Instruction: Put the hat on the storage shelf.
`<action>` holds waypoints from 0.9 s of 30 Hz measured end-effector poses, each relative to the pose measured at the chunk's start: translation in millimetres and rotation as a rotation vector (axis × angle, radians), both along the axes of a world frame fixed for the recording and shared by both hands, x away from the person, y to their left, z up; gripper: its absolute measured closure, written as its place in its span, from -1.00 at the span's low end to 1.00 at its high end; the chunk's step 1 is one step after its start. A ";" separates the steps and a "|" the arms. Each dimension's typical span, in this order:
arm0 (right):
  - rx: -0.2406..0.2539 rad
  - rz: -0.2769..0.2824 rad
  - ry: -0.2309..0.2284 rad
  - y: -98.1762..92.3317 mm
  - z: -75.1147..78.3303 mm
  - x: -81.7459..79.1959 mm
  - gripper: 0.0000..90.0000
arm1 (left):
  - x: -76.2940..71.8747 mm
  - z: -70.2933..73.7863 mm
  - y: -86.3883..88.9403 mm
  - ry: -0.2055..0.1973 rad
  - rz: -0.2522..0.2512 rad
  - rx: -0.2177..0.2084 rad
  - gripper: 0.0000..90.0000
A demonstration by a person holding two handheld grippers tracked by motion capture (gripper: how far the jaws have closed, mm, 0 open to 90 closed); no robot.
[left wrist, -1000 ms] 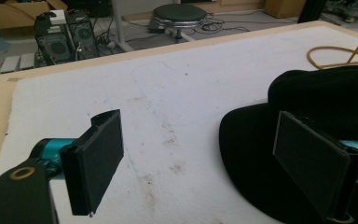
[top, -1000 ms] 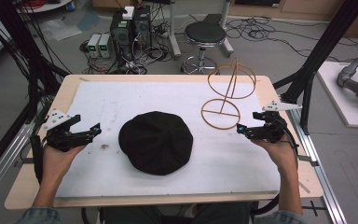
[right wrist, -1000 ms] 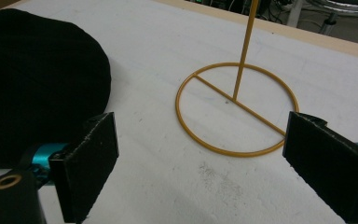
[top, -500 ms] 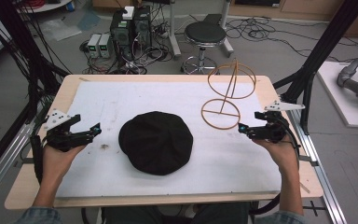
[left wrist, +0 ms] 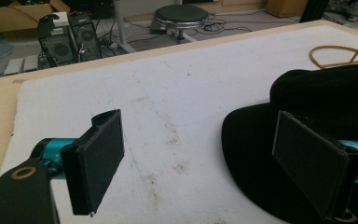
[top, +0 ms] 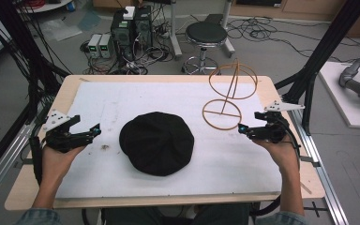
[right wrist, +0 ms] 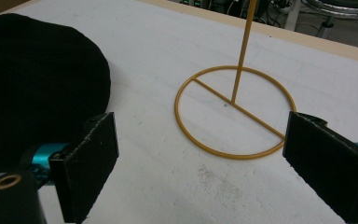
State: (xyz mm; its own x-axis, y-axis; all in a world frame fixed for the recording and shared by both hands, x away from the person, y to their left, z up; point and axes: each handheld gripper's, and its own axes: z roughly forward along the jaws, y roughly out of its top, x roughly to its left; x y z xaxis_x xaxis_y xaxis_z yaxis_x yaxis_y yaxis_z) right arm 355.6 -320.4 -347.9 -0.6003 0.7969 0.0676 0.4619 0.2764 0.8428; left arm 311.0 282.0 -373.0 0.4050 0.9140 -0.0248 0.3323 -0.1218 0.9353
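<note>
Two forearms reach in from the near edge of the bench (top: 37,187), one at each side, each hand wrapped around a hand-held gripper and resting low on the white mat (top: 122,101) that covers the benchtop. The left hand-held gripper (top: 95,130) points toward the middle of the bench, its two black jaws spread wide with nothing between them; in the left gripper view the far edge of its right jaw overlaps the brim of a black hat (left wrist: 317,107), though contact cannot be confirmed. The right hand-held gripper (top: 242,129) points left, just beside the base ring of a yellow wire stand (top: 221,114), its jaws likewise wide apart and holding nothing; in the right gripper view the stand's ring (right wrist: 235,112) and upright rod sit framed between the jaws. One black hat (top: 156,142) lies flat at the centre of the mat, between the two hands and apart from both. One wire stand rises at the far right of the mat, its round base below a hoop-shaped top. A black stool (top: 206,33) stands on the floor beyond the bench.
</note>
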 end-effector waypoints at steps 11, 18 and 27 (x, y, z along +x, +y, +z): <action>0.018 0.029 -0.025 13.3 3.9 -1.0 -0.78 | -0.5 0.6 -1.3 0.000 -0.003 -0.005 -0.62; 0.004 0.081 -0.033 34.0 0.8 2.4 -0.78 | -0.5 0.7 -1.2 0.000 -0.003 -0.005 -0.62; -0.007 0.140 -0.019 55.9 -4.0 4.9 -0.78 | -1.5 0.7 -1.5 0.003 -0.009 -0.001 -0.62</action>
